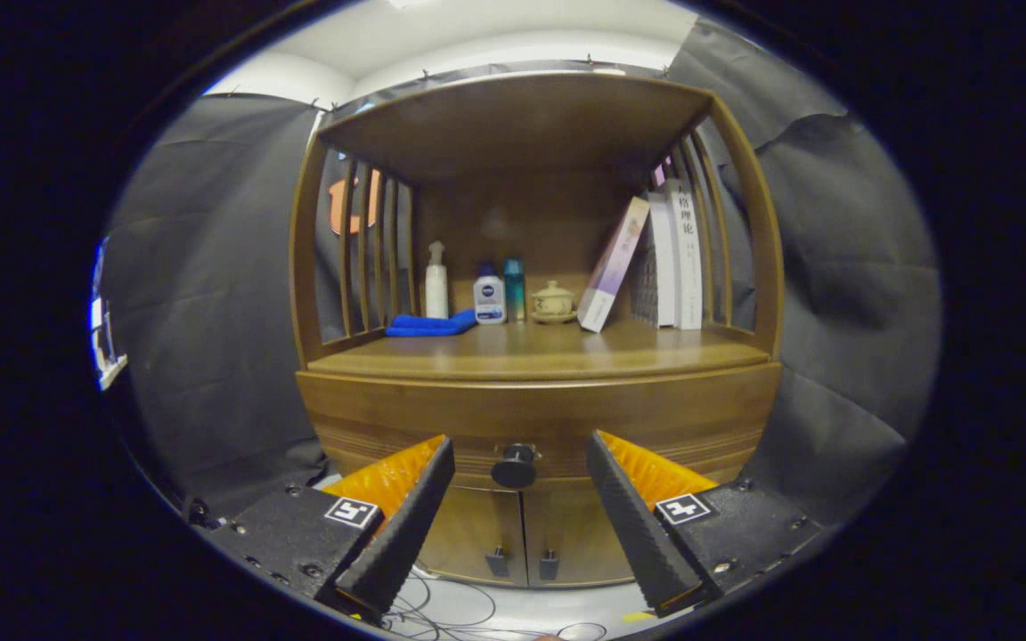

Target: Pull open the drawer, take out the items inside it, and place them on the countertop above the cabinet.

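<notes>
Nothing done: drawer closed, knob at 12 o'clock ahead of gripper; jaws released, empty.

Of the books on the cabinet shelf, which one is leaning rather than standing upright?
The pale purple book nearest the small lidded pot; the others stand upright. Jaws open, short of the drawer knob.

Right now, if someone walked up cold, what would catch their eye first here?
Probably the open gripper, its fingers spread either side of the dark round drawer knob on the closed wooden cabinet. Next, the countertop above: a blue cloth, bottles, a small lidded pot and leaning books.
</notes>
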Demonstrator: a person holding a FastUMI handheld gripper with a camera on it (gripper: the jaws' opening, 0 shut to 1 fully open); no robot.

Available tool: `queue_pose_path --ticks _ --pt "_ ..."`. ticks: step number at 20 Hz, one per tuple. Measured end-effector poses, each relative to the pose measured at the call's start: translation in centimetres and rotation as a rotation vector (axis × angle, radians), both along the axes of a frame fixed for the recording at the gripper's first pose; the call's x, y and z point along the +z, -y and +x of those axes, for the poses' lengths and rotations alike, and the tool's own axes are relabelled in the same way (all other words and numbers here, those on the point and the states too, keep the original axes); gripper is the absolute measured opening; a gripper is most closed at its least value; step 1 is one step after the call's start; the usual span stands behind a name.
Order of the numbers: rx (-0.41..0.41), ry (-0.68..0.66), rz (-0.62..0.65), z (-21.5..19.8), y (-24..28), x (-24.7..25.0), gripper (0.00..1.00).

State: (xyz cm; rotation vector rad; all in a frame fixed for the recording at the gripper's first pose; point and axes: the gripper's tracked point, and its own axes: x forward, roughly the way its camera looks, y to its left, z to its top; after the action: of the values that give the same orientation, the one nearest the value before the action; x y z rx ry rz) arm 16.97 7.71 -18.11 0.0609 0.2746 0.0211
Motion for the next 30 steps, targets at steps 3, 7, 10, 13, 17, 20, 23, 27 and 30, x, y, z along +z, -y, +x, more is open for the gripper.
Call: queue_pose_path --ticks 3,7,10,13,17,20,23,27,30 --pt "-0.009 -0.028 -0.009 1.6 -0.2 -2.1 0.94" --pt "-0.031 -0.054 -0.017 3.9 -0.6 -4.2 0.84" --pt "-0.044 -0.061 -0.032 6.1 -0.5 -5.4 0.69" --pt "-0.057 -0.06 -0.032 7.1 -0.7 -6.1 0.63" --pt "-0.089 -0.043 -0.011 7.8 -0.3 -6.7 0.54" --pt "-0.073 0.015 -0.059 7.8 0.0 -6.5 0.52" --pt "-0.062 0.009 -0.063 7.8 0.1 -6.8 0.45" --pt "-0.08 -0.03 -0.024 7.7 0.0 -6.7 0.4" --pt "-0.079 -0.051 0.006 7.2 -0.1 -6.7 0.37"
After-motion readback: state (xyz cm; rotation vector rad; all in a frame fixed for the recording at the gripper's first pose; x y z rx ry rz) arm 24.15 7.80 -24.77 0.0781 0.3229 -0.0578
